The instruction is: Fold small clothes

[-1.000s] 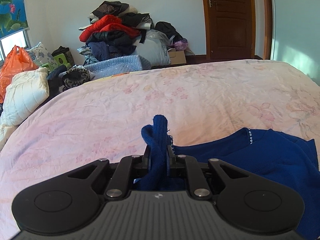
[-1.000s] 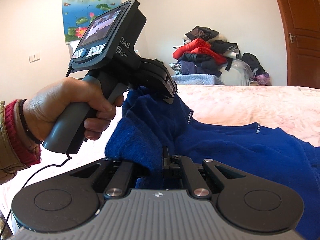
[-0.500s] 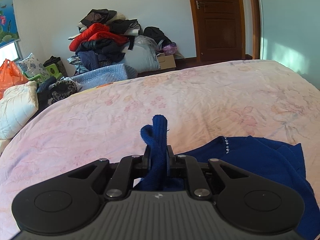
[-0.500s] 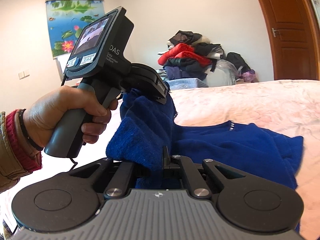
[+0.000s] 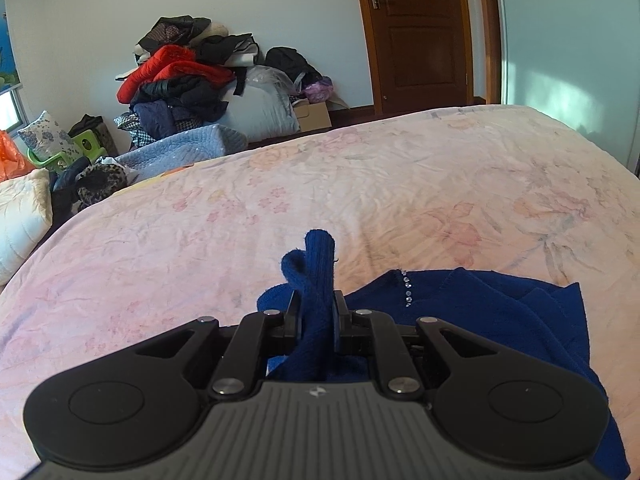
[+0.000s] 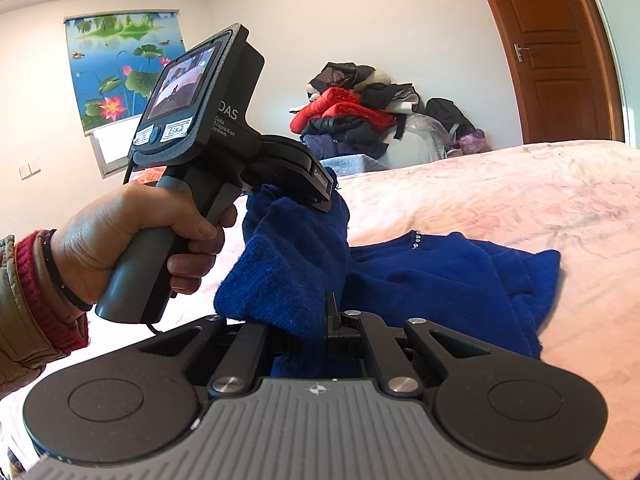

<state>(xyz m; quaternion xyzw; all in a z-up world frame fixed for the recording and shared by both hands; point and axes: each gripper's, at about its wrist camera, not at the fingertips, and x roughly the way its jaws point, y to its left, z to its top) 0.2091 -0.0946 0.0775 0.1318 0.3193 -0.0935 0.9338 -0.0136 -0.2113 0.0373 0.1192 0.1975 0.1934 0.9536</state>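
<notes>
A dark blue knitted sweater (image 5: pixel 500 312) with a row of small rhinestones lies bunched on the pink flowered bed (image 5: pixel 360 184). My left gripper (image 5: pixel 317 308) is shut on a ribbed edge of it, which sticks up past the fingers. In the right wrist view the blue sweater (image 6: pixel 448 280) trails right across the bed (image 6: pixel 520 200). My right gripper (image 6: pixel 320 316) is shut on another fold of it. The left gripper (image 6: pixel 326 200), held by a hand (image 6: pixel 128 240), pinches the cloth just ahead and to the left.
A heap of clothes (image 5: pixel 180 80) and a light blue quilt (image 5: pixel 188 148) stand against the far wall, with a cardboard box (image 5: pixel 314 114) beside them. A wooden door (image 5: pixel 420 28) is at the back right. White pillows (image 5: pixel 20 216) sit off the bed's left edge.
Both grippers have carried the sweater to the left across the bed. The trailing cloth has gathered closer, and its far edge now shows on the sheet.
</notes>
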